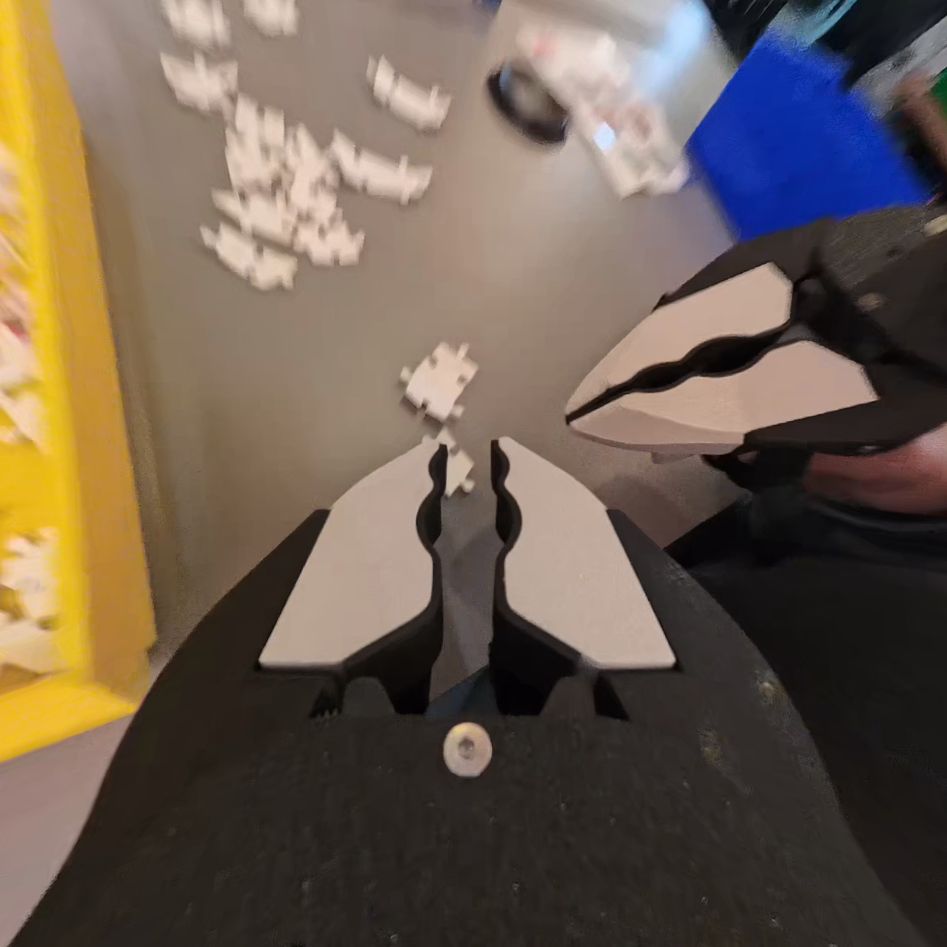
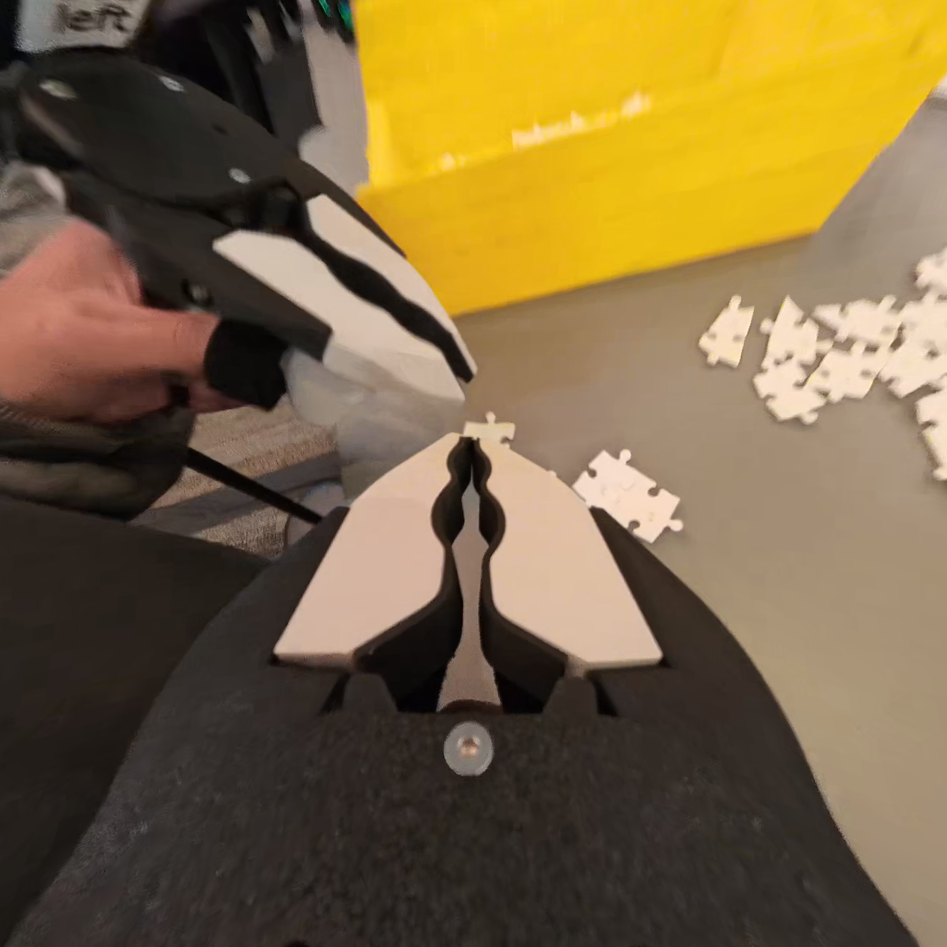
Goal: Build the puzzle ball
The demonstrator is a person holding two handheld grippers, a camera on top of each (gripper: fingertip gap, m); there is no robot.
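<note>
On the grey desk point(image 1: 538, 287), the build is at its start: two white puzzle pieces lie joined as a small assembly point(image 1: 440, 382) point(image 2: 628, 494), and a single loose piece point(image 1: 458, 469) point(image 2: 489, 428) sits just beside it. The left gripper point(image 1: 466, 448) hovers over that loose piece with its fingers apart and empty. The right gripper point(image 2: 471, 448) points at the same piece, its fingers together at the tips; whether they pinch its edge I cannot tell. The next move likely calls for a firm pinch on the loose piece, then lining its tabs up with the assembly. Farther off, a heap of spare pieces point(image 1: 279, 189) point(image 2: 845, 353) waits, roughly a dozen, too blurred to count exactly. One yellow bin point(image 1: 46, 358) point(image 2: 589, 205) stands at the desk edge, one blue box point(image 1: 799, 138) beyond.
</note>
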